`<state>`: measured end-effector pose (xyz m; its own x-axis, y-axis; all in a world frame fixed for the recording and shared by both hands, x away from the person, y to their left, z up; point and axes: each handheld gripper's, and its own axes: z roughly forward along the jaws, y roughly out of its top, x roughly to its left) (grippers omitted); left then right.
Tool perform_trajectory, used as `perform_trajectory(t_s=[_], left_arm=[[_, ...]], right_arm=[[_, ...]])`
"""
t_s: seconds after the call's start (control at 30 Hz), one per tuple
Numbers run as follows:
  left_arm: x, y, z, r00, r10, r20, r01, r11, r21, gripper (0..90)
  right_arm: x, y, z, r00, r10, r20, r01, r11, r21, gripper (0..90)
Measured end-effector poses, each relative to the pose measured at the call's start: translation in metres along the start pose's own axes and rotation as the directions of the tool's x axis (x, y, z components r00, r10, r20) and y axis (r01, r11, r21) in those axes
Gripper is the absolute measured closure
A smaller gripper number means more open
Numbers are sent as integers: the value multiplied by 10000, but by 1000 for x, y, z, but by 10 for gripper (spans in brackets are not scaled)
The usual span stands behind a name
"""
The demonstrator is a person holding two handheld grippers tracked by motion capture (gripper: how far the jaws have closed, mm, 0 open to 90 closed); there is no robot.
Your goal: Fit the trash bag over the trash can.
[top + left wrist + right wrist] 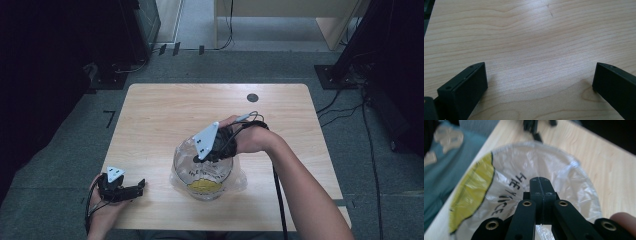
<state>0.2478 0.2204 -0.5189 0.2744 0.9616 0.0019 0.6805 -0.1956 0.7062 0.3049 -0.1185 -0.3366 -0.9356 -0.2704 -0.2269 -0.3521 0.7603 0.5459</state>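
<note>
A round clear container (202, 172) lined with a crinkled clear plastic bag (506, 185) stands near the table's front edge. The bag bears a yellow patch (477, 185) and black lettering. My right gripper (197, 159) hangs just above the container's far rim, pointing toward the person. In the right gripper view its jaws (540, 185) are pressed together over the bag's opening, and I see nothing between them. My left gripper (141, 185) rests at the table's front left corner. It stands open (540, 75) over bare wood, with nothing between its fingers.
The wooden table (165, 115) has a small black round hole (252, 97) near its far edge. Dark equipment stands and cables (345, 107) ring the table on the grey floor. The other gripper (534, 127) shows far off in the right gripper view.
</note>
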Motion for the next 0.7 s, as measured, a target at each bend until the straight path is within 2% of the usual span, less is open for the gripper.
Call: perform_trajectory(t_s=[0.1,0.17,0.33,0.57,0.6,0.7], left_arm=[[0,0,0,10000,3,0,-3,10000,5,0],[0,0,0,10000,1,0,-1,10000,7,0],[0,0,0,10000,32,41,-32,10000,5,0],[0,0,0,10000,72,59,-72,10000,7,0],[0,0,0,10000,71,61,-71,10000,7,0],[0,0,0,10000,73,63,-73,10000,5,0]], right_arm=[[-3,4,15,9986,-303,-429,333,9968,726,900],[-3,7,27,9967,-499,-640,580,9896,1314,900],[-2,13,58,9871,-1065,-1198,1345,9569,2573,900],[2,12,95,9714,-1383,-1930,2001,9146,3514,900],[2,12,100,9683,-1413,-2061,2077,9135,3497,900],[4,11,113,9613,-1329,-2415,2107,9191,3330,900]])
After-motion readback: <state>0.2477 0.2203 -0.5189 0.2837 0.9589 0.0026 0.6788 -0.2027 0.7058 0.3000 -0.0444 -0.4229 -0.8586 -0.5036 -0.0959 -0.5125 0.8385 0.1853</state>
